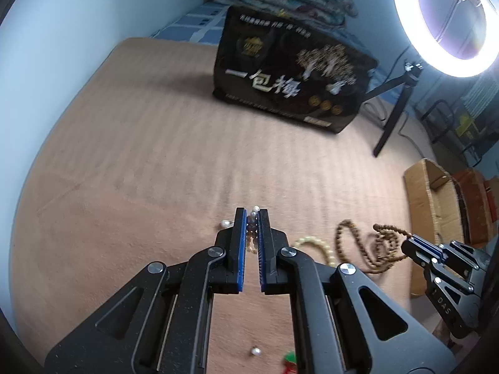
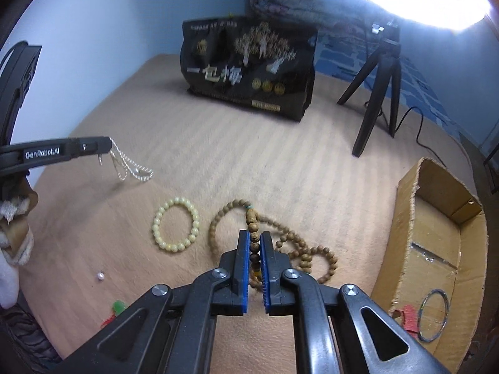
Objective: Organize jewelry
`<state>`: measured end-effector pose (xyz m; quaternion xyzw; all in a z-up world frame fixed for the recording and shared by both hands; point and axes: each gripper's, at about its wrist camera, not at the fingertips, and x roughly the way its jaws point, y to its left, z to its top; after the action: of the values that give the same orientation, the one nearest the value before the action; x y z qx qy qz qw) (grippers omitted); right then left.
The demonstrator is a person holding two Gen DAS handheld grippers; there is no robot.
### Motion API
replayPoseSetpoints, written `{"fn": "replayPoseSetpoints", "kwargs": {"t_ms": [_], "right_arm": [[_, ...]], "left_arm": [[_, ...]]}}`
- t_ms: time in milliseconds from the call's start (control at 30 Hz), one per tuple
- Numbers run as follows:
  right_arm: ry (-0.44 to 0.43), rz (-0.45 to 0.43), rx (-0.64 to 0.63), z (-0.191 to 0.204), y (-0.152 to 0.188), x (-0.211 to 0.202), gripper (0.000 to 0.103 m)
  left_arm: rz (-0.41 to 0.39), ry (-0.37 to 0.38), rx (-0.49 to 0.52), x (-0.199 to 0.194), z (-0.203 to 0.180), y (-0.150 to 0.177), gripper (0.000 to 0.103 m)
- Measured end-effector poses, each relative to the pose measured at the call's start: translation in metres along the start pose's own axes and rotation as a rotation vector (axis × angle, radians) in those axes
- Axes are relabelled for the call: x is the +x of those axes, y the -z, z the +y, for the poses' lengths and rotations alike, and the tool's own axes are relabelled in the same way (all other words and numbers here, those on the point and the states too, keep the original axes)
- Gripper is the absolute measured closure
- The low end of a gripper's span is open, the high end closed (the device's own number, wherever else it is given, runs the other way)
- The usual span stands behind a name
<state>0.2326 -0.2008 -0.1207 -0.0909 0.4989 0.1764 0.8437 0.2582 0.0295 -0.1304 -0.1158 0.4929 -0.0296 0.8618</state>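
Observation:
My left gripper (image 1: pixel 252 215) is shut on a pearl chain (image 1: pixel 252 230); in the right wrist view it (image 2: pixel 107 146) holds the pale chain (image 2: pixel 131 165) hanging above the tan blanket. My right gripper (image 2: pixel 255 237) is shut on the tassel strand of a brown wooden bead necklace (image 2: pixel 280 243) lying coiled on the blanket; in the left wrist view the gripper (image 1: pixel 408 243) shows at the right with the necklace (image 1: pixel 371 246). A cream bead bracelet (image 2: pixel 176 224) lies left of the necklace. A cardboard box (image 2: pixel 405 218) at the right holds a metal bangle (image 2: pixel 433 314).
A black printed bag (image 2: pixel 249 74) stands at the back. A black tripod (image 2: pixel 377 93) with a ring light (image 1: pixel 449 21) stands at the back right. Loose pearls (image 2: pixel 100 275) (image 1: pixel 224 223) and a red-green trinket (image 2: pixel 113 311) lie on the blanket (image 2: pixel 218 162).

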Motion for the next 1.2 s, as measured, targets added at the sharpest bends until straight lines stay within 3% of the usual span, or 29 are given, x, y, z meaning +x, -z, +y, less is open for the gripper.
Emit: {"fn": "replayPoseSetpoints", "kwargs": {"t_ms": [333,400,533,700,1100,1167,1200], "right_arm": [[-0.016,-0.095,0.061,-0.015,-0.007,-0.041,0.099],[-0.053,-0.085,0.067,-0.017,-0.005,-0.041,0.099],[-0.033,-0.059,0.083,-0.021,0.001,-0.034,0.099],[-0.043,-0.096,0.099,-0.027,-0.002,-0.049,0.099],[-0.135,0.095,0.041,-0.001,0.021,0.027,0.098],[-0.134,0.109,0.029,0.001,0.023,0.037,0.09],[-0.13,0.111,0.022,0.002,0.023,0.04,0.08]], "left_arm": [[-0.049,0.051,0.046,-0.033,-0.023,0.003,0.099],[-0.052,0.057,0.046,-0.037,-0.025,0.005,0.099],[-0.068,0.058,0.055,-0.045,-0.031,0.005,0.099],[-0.092,0.077,0.06,-0.056,-0.037,0.005,0.099],[-0.114,0.084,0.058,-0.064,-0.037,0.003,0.099],[-0.114,0.087,0.051,-0.065,-0.034,0.002,0.099],[-0.114,0.087,0.049,-0.065,-0.033,0.002,0.099]]}}
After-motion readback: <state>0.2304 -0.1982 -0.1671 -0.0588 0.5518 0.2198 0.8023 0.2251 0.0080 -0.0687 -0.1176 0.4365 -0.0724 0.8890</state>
